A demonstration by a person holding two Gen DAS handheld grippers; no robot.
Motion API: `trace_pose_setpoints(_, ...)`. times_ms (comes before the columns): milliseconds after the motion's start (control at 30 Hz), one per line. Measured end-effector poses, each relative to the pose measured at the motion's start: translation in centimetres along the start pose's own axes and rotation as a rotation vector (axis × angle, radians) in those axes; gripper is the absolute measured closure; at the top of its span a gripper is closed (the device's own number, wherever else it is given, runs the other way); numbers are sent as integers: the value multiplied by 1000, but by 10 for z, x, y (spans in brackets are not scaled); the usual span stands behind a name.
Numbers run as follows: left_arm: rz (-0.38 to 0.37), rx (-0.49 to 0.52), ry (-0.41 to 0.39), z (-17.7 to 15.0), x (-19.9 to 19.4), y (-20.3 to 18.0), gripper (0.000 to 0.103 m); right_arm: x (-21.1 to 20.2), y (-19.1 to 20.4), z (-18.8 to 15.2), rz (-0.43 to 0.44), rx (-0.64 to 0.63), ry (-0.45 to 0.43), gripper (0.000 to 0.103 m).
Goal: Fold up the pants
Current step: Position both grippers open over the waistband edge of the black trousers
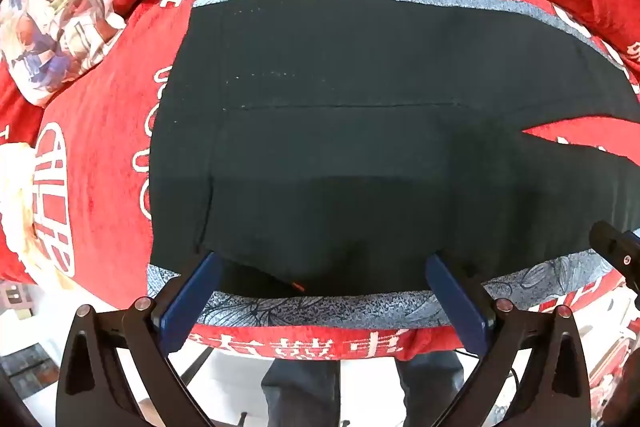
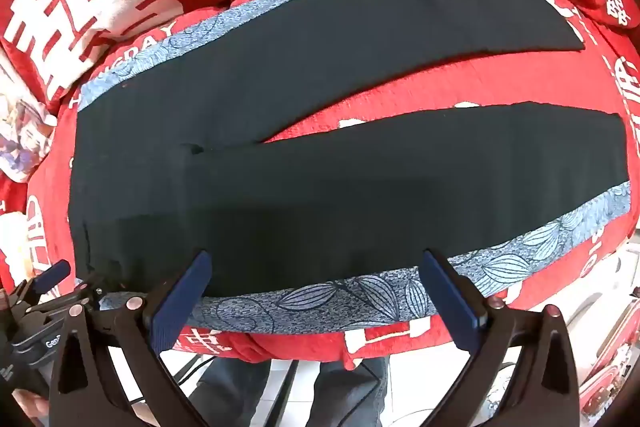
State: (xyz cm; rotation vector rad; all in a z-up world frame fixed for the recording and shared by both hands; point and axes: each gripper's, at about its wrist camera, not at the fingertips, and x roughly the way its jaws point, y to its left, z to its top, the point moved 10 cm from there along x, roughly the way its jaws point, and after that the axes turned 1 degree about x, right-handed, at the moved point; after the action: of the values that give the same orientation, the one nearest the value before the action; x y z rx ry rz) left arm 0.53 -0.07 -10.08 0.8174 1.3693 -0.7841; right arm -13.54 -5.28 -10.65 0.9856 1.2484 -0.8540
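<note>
Dark pants [image 2: 280, 131] lie flat on the red blanket [image 2: 460, 83], legs splayed apart. Left gripper [image 1: 320, 263] and right gripper [image 2: 316, 259] hover over the near floral side stripe [image 2: 360, 297], jaws spread wide and empty. The cloth looks soft, limp and light; that near edge seems best for pinching.

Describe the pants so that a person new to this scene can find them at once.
Find the red cloth with white characters that covers the surface. The pants lie flat on it, legs spread apart in a V. They are the only black thing there, with a blue leaf-print stripe down each outer side.
</note>
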Motion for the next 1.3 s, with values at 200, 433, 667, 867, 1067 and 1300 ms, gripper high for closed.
trace_pose_setpoints(200,8,7,7,-9,7,9,0,2,-2,-2,15,-6,-6,0)
trace_pose_setpoints(433,47,2,43,-12,7,4,0,-3,4,0,8,-7,5,0)
trace_pose_setpoints(667,36,9,53,-8,5,3,0,2,4,-5,9,-7,-2,0)
trace_pose_setpoints(867,39,14,60,-9,7,0,0,2,6,-8,4,-9,-2,0)
trace_pose_setpoints(1067,43,17,66,-10,8,0,0,3,3,-10,0,-4,3,0)
trace_pose_setpoints(1300,43,17,68,-10,9,0,0,5,-3,-9,-3,0,4,0)
